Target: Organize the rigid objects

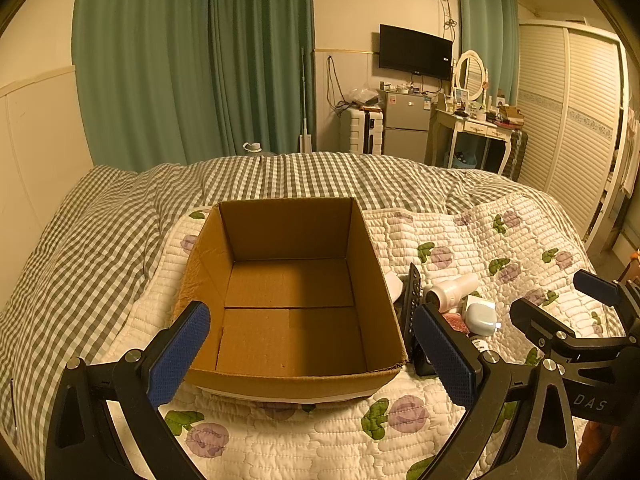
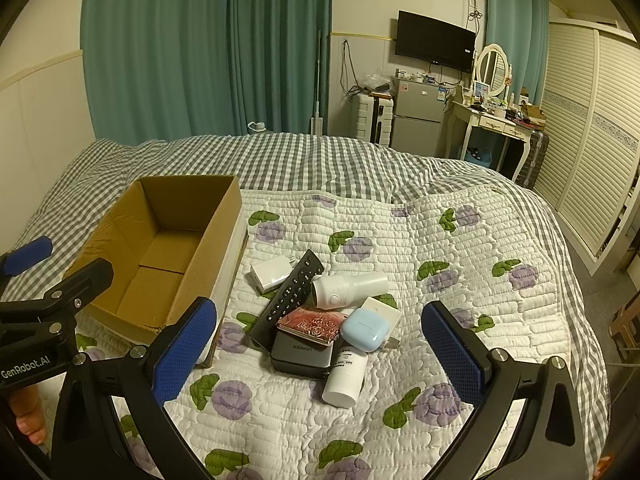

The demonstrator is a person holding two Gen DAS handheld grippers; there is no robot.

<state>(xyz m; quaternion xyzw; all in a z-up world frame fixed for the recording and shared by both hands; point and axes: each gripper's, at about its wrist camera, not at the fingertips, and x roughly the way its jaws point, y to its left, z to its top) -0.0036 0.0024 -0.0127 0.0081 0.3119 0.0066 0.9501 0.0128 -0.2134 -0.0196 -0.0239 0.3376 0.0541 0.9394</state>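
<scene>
My left tongs (image 1: 314, 346) hover open over an empty cardboard box (image 1: 372, 264); my right tongs (image 2: 320, 346) gape, holding nothing, above a remote (image 2: 290, 294), earbud case (image 2: 363, 329) and bottles on the floral quilt (image 2: 400, 232).

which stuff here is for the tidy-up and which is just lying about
For the job:
- empty brown cardboard box
- black remote control
- white plastic cylinder
- pale blue earbud case
- dark grey charger block
- white square adapter

Just lying about:
- wall-mounted black television
- white oval vanity mirror
</scene>
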